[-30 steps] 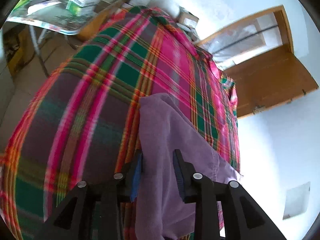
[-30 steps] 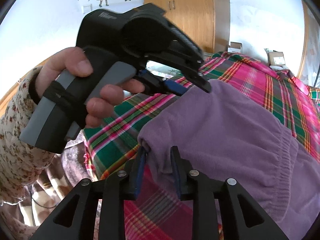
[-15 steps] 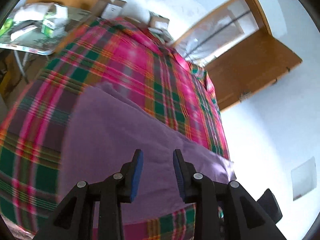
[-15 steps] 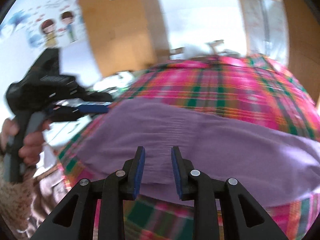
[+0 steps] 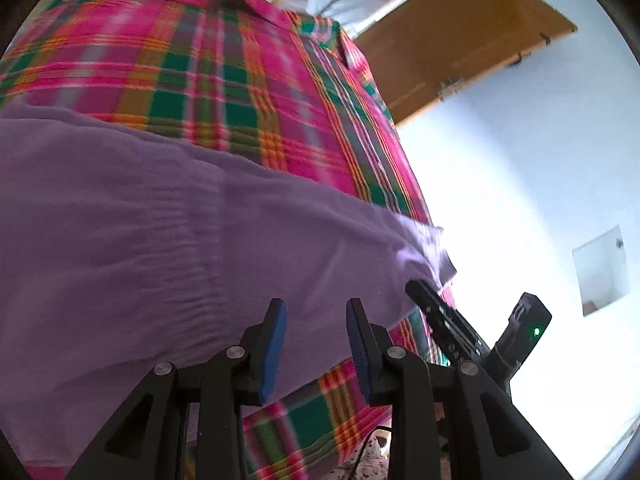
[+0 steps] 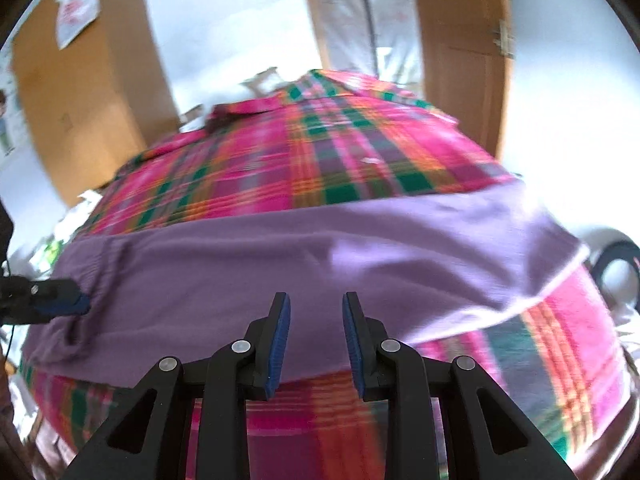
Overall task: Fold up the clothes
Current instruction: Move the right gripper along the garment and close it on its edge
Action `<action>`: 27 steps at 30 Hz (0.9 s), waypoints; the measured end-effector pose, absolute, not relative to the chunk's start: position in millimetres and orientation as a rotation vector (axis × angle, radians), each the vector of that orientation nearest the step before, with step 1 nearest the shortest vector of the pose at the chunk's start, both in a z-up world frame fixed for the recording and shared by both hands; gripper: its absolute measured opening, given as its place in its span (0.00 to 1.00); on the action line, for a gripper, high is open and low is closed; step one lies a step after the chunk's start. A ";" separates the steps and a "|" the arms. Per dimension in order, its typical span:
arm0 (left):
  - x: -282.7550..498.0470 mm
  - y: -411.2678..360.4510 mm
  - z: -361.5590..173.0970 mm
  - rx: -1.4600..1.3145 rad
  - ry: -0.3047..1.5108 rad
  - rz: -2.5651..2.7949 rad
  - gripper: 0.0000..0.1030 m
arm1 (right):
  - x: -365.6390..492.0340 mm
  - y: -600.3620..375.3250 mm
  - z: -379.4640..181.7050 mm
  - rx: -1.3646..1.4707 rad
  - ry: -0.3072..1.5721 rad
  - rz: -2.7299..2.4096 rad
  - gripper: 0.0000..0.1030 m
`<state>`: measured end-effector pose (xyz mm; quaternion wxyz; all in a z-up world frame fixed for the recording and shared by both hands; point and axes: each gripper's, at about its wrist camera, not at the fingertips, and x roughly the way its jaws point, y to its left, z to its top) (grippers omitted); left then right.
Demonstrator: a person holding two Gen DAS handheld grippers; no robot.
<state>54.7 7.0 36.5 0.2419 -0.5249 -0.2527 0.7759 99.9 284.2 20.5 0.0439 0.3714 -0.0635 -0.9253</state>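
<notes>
- I am spreading the purple garment [image 5: 168,240] flat across the plaid bedspread [image 5: 224,80], along its near edge.
- My left gripper [image 5: 314,344] is hovering over the garment's near hem, jaws parted, gripping nothing.
- My right gripper [image 6: 314,340] is doing likewise, fingers apart and empty.

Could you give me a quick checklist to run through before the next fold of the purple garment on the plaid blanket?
1. Left claw empty and open: ok, blue pads apart, nothing between them.
2. Right claw empty and open: ok, same.
3. Purple garment spread out on the plaid blanket: ok, lying across it as a wide band.
4. Garment free of wrinkles: not ok, a crease runs across the middle and the left end is bunched.
5. Near edge within grasp: ok, it lies right under both claws.
6. Garment's end at the blanket's right edge: cannot tell, blurred.
</notes>
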 end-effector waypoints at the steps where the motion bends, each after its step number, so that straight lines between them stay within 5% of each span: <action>1: 52.3 15.0 34.3 -1.444 -0.677 2.103 0.30 | 99.2 294.7 18.7 1.148 -0.207 -2.848 0.27; 27: 20.6 65.1 5.9 -1.497 -0.592 2.008 0.32 | 15.6 435.3 29.3 1.247 -0.110 -2.990 0.27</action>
